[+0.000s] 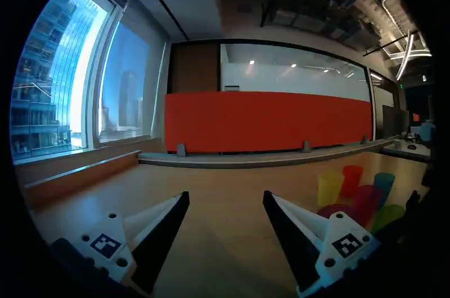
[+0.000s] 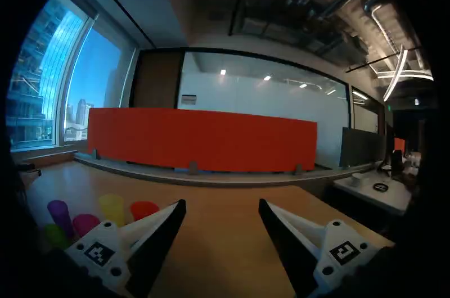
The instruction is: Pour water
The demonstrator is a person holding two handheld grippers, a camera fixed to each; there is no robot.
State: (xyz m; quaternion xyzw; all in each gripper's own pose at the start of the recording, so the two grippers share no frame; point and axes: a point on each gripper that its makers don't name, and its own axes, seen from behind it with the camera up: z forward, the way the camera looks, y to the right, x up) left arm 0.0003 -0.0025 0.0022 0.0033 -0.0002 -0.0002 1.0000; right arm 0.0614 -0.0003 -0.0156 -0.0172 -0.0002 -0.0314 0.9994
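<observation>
Several coloured plastic cups stand in a cluster on the wooden table. In the left gripper view they are at the right: a yellow cup (image 1: pixel 329 188), an orange cup (image 1: pixel 352 179), a teal cup (image 1: pixel 384 184), a pink cup (image 1: pixel 367 202) and a green cup (image 1: pixel 388 215). In the right gripper view they are at the lower left: a purple cup (image 2: pixel 59 213), a yellow cup (image 2: pixel 112 208), an orange cup (image 2: pixel 144 210), a pink cup (image 2: pixel 85 224). My left gripper (image 1: pixel 226 203) is open and holds nothing. My right gripper (image 2: pixel 221 210) is open and holds nothing too.
A long orange partition (image 1: pixel 270 121) runs along the table's far edge (image 1: pixel 253 158). Large windows (image 1: pixel 62 90) are on the left. A second desk (image 2: pixel 374 191) with small objects stands to the right, past a gap.
</observation>
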